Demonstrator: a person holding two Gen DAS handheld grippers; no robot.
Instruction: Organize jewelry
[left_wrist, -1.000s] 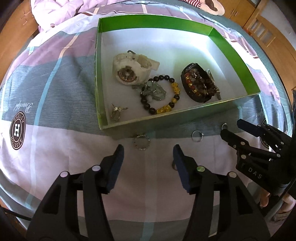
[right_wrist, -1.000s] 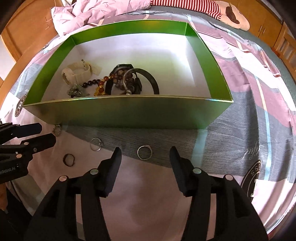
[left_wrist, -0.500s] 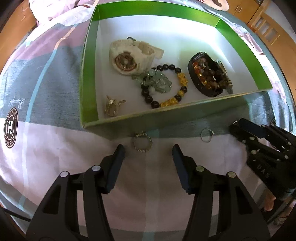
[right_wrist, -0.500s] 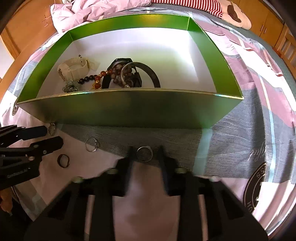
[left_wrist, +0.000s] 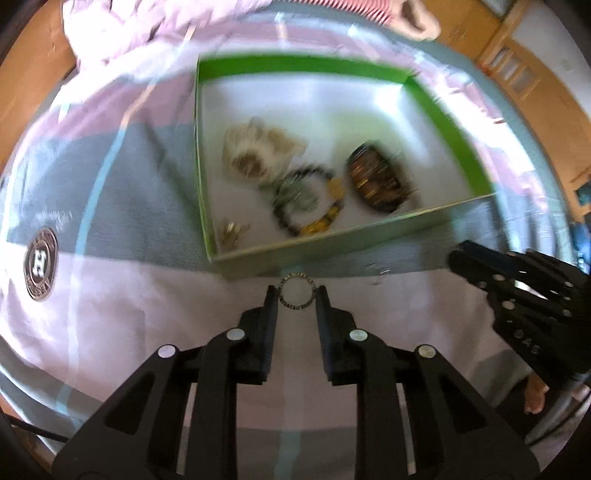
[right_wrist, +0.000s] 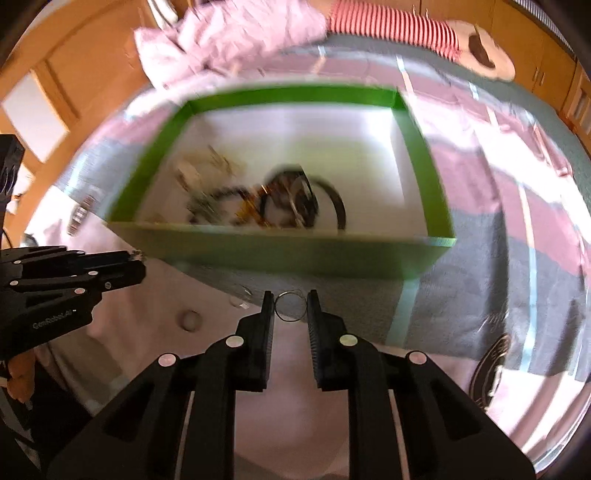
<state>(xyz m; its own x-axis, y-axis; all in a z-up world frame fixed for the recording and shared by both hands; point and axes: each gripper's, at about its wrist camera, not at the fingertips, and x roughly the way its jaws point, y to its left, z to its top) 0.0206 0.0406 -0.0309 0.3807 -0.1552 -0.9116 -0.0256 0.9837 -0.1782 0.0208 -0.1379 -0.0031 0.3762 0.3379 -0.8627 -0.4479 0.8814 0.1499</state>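
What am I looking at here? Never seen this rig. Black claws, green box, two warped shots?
There is no robot: a person holds a two-finger gripper in each hand, each with a fisheye camera looking along its fingers, hence the warping. One picture is from the left gripper, one from the right gripper; each also shows the other at its edge. A bedspread carries a green box containing a white watch, bead bracelets and more jewelry. The left jaws are closing on a studded ring; the right grips a thin ring. Two more rings lie loose outside.
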